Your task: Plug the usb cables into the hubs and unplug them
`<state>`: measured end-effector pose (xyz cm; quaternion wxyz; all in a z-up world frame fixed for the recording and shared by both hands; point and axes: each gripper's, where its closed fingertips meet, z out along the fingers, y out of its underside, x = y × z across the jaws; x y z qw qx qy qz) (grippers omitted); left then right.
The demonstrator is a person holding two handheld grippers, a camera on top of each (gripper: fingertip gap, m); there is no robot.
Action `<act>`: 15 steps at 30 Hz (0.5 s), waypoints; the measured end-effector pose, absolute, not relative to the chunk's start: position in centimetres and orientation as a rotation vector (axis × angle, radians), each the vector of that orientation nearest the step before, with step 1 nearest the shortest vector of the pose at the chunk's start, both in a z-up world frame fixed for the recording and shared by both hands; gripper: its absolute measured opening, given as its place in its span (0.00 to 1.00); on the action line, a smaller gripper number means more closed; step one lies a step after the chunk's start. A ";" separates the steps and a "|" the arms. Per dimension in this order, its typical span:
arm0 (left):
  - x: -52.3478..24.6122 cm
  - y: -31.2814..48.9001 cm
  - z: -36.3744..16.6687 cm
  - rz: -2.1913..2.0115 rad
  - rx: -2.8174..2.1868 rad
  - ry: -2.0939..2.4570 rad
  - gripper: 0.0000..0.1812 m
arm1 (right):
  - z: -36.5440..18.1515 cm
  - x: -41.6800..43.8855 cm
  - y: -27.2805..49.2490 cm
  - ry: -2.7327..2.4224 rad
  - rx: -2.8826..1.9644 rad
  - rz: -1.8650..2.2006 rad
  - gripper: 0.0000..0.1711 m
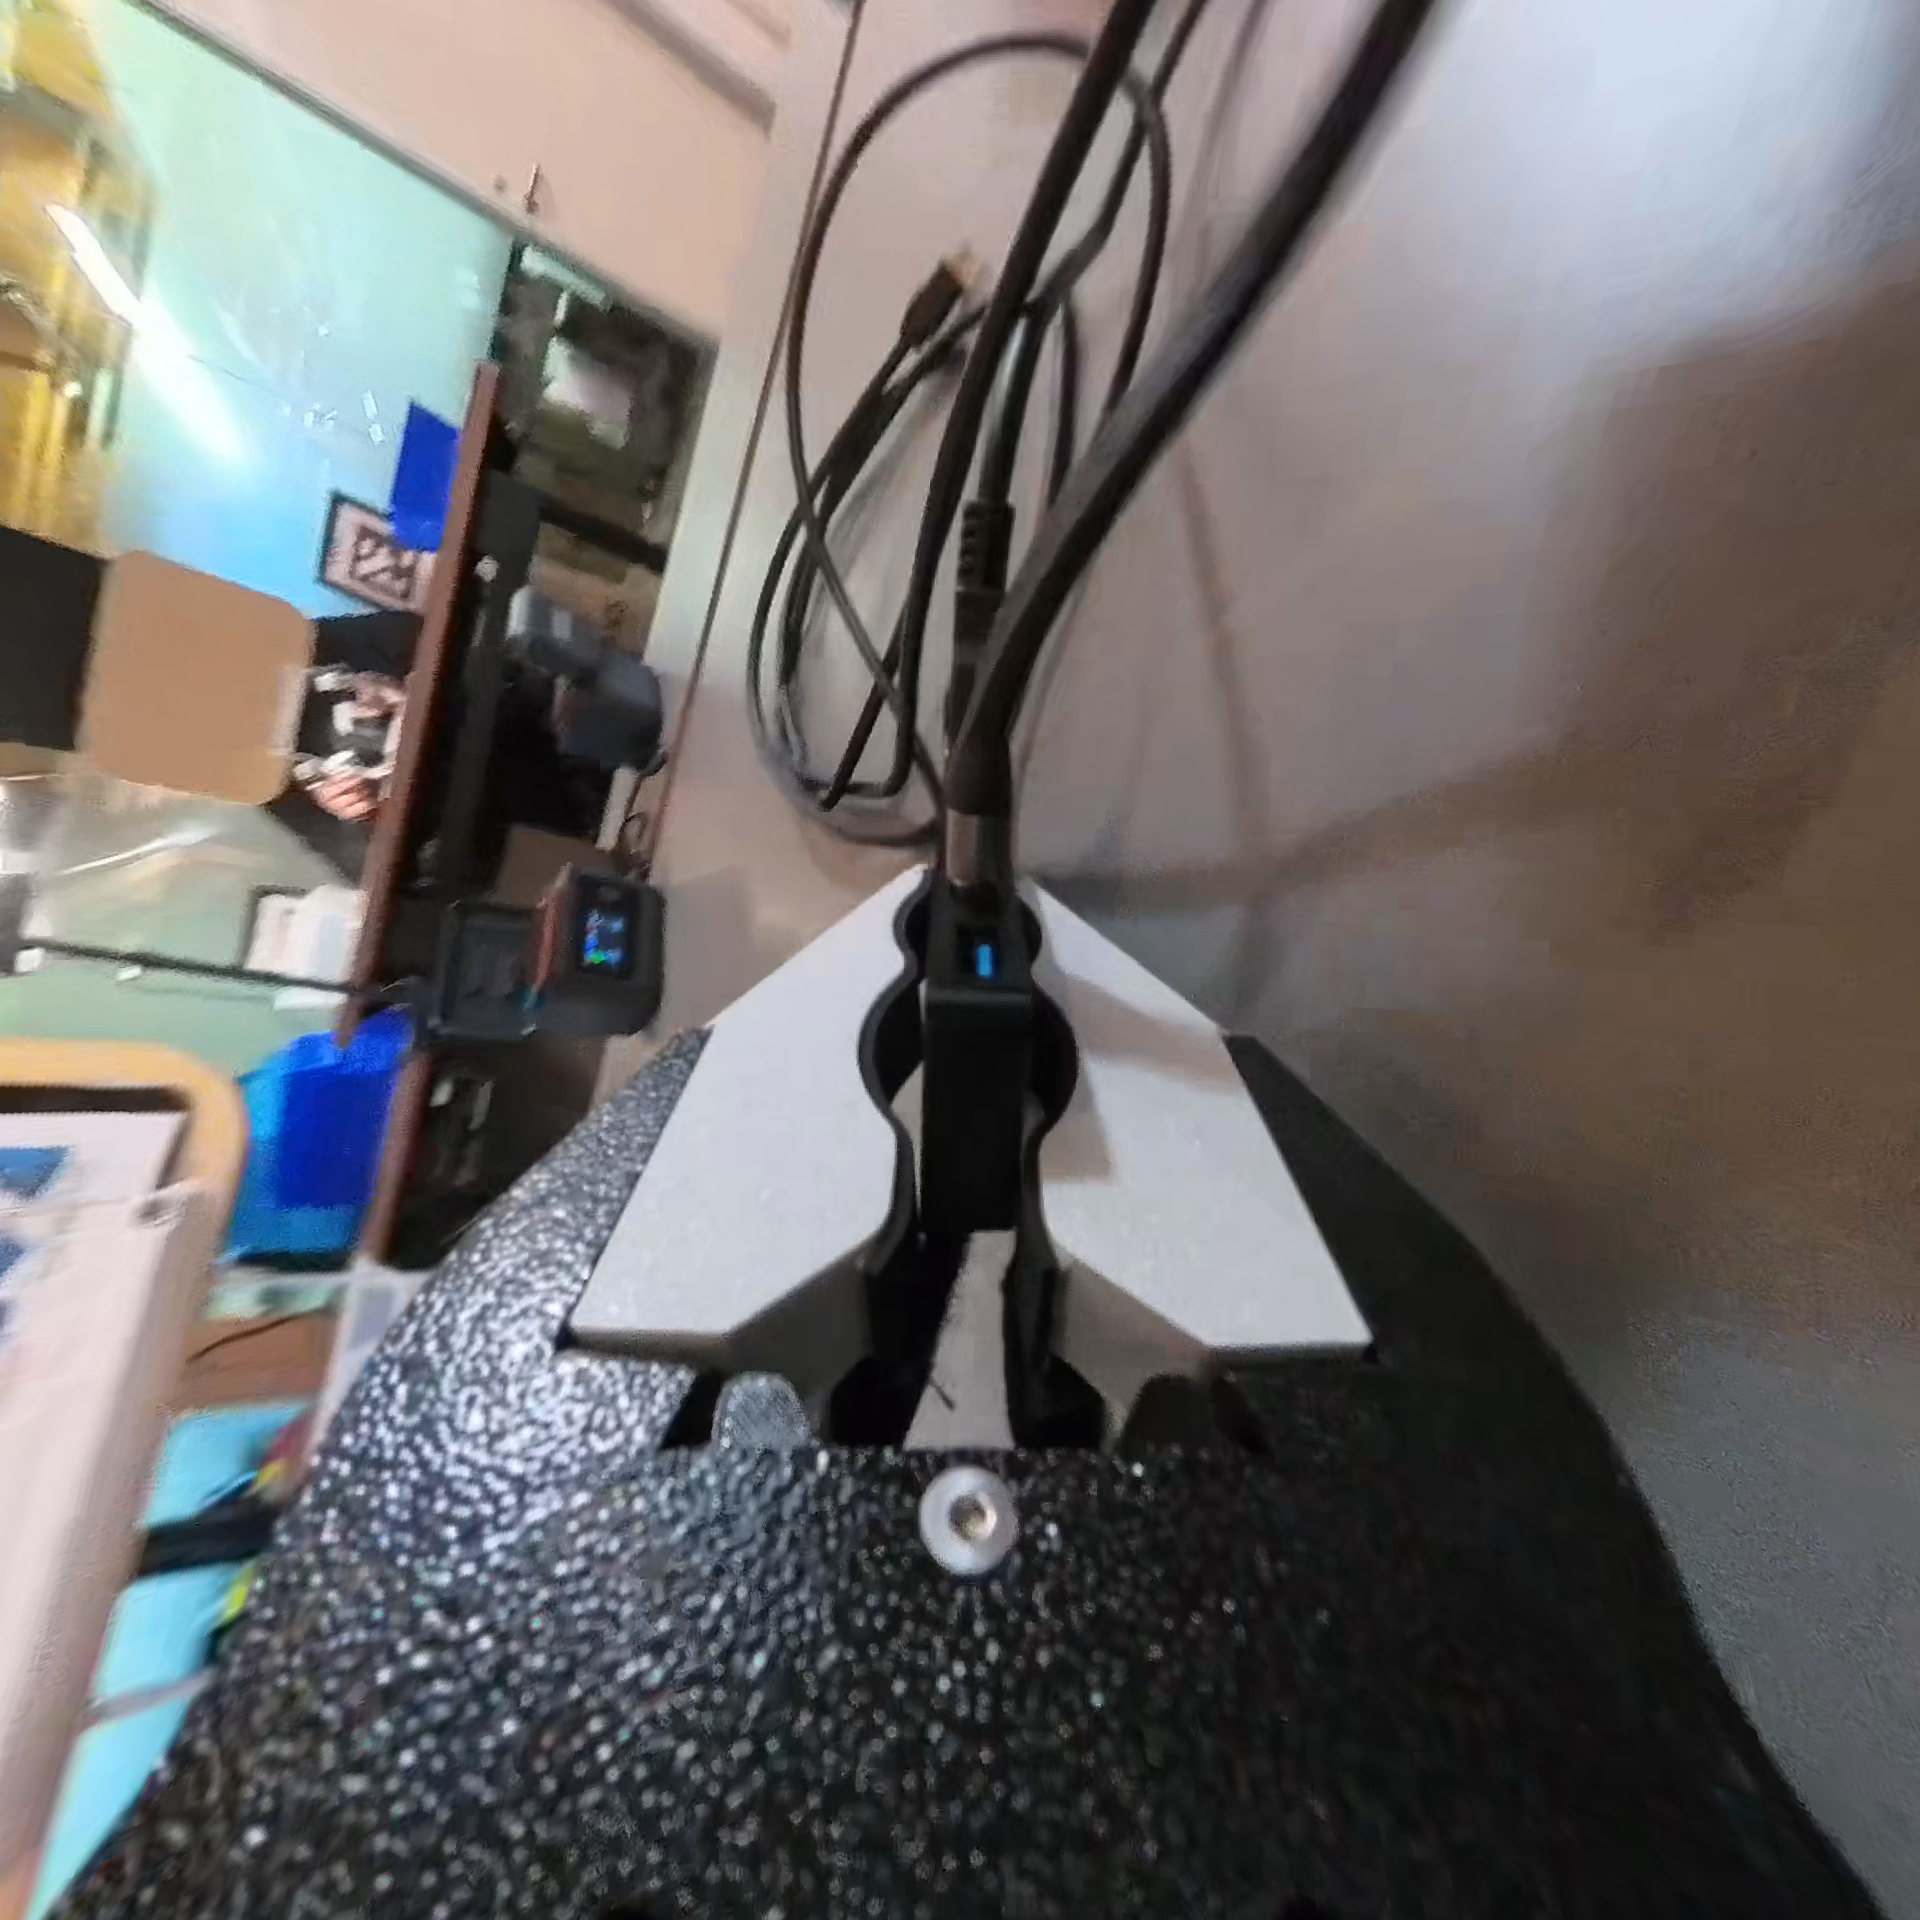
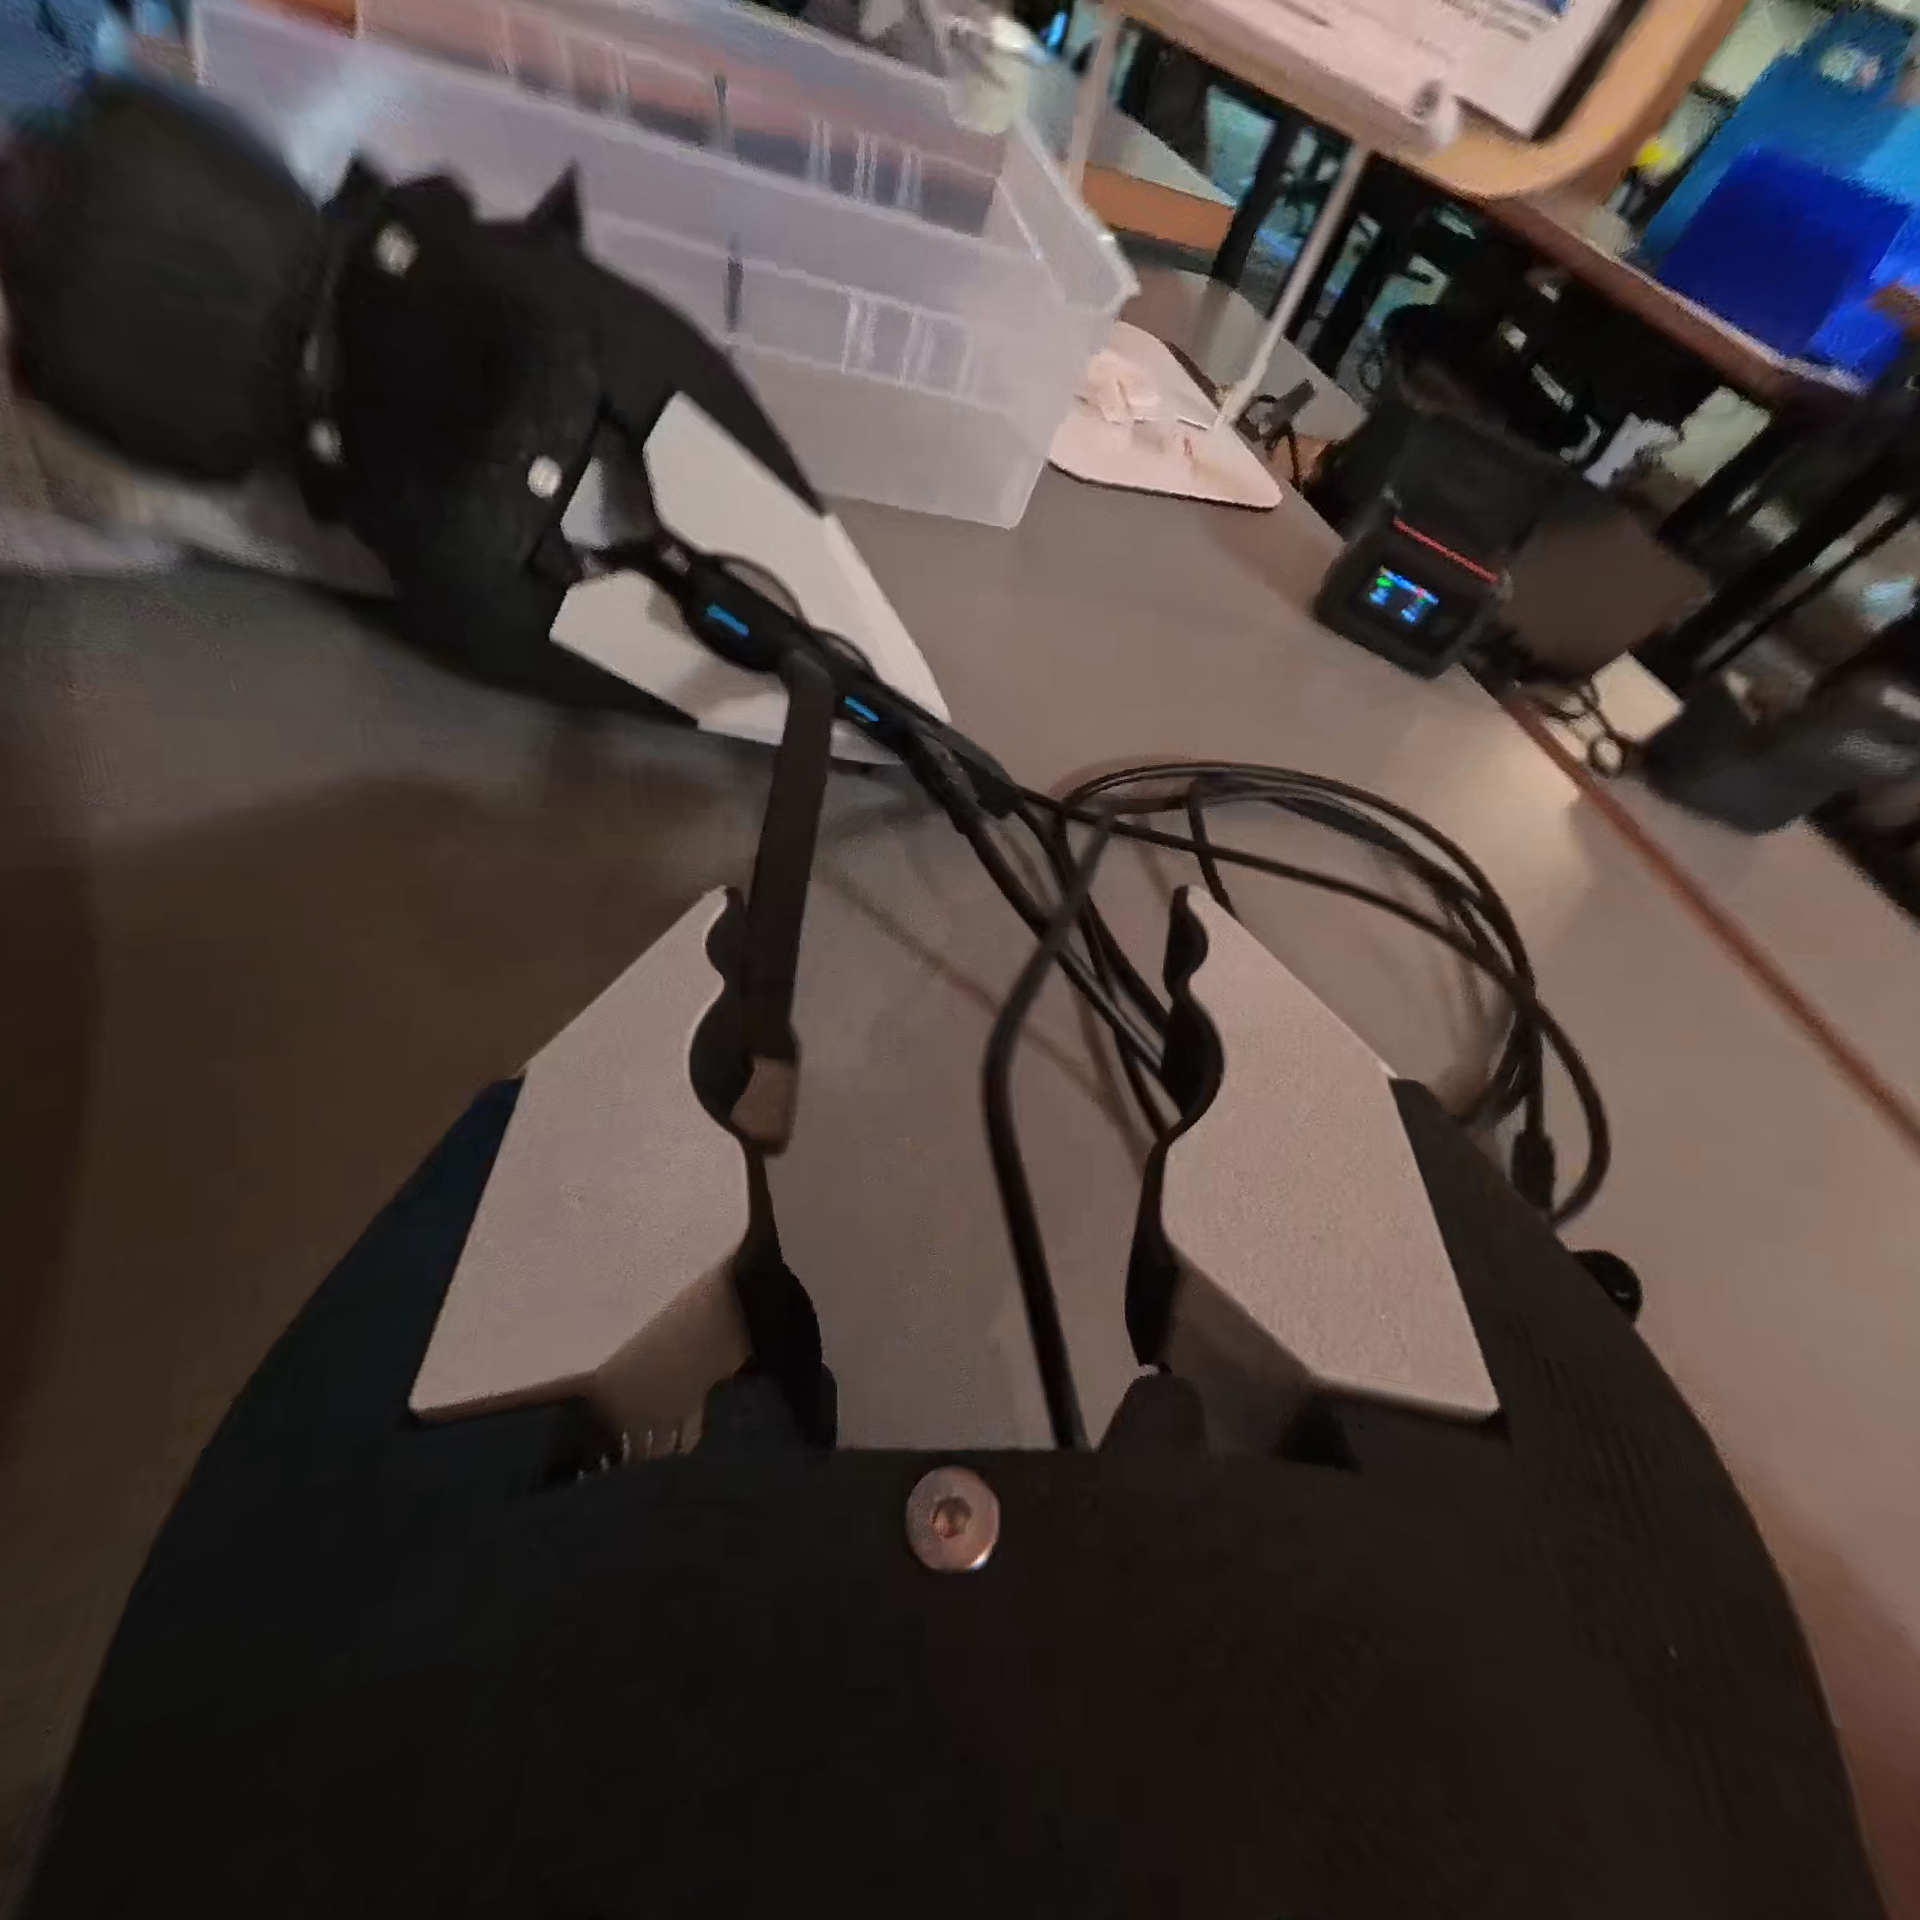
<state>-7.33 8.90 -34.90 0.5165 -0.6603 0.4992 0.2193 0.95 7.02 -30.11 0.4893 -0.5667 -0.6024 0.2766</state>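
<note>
A grey table (image 2: 1195,644) in a cluttered workroom carries the job: a clear plastic bin (image 2: 831,301) at its far side, a small black device with a lit screen (image 2: 1403,608) near the right edge, and a tangle of thin black cables (image 2: 1351,831) looped across the middle. The left gripper (image 1: 971,1049), its pale jaws closed tight, clamps a slim black USB hub (image 1: 975,1081) along its length, with blue-lit ports showing on the hub's top face and its own lead running off the far end. In the right wrist view the same hub (image 2: 790,644) is held low over the table, well left of centre. The right gripper (image 2: 961,1029) is spread wide and grips nothing; a flat black USB cable (image 2: 784,883) runs from the hub back toward it, the metal plug end (image 2: 767,1101) lying against the inner face of its left finger, though whether the far end is seated in a port or only resting on the hub cannot be told through the blur. One thin cable also passes between the open jaws.

The risk, as it looks from here, is a snag: closing on the plug could catch that stray cable too, and a pull might then drag the bundle or twist the hub in the left jaws. A skewed grip on the flat plug could also leave it misaligned with a port.
</note>
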 end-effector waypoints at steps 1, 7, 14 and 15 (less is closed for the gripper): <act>-6.7 8.6 -34.9 0.454 -1.580 1.207 0.05 | -30.4 0.4 6.5 -1.514 -1.340 0.626 0.48; -3.9 6.2 -33.6 0.178 -1.437 1.266 0.05 | -33.6 -3.9 5.0 -1.801 -1.152 0.303 0.39; -2.5 4.3 -29.1 -0.100 -1.323 1.112 0.27 | -33.6 -4.5 6.7 -1.838 -1.111 0.099 0.05; -2.9 4.4 -27.8 -0.130 -1.299 1.037 0.38 | -32.9 -4.1 7.4 -1.802 -1.122 0.088 0.05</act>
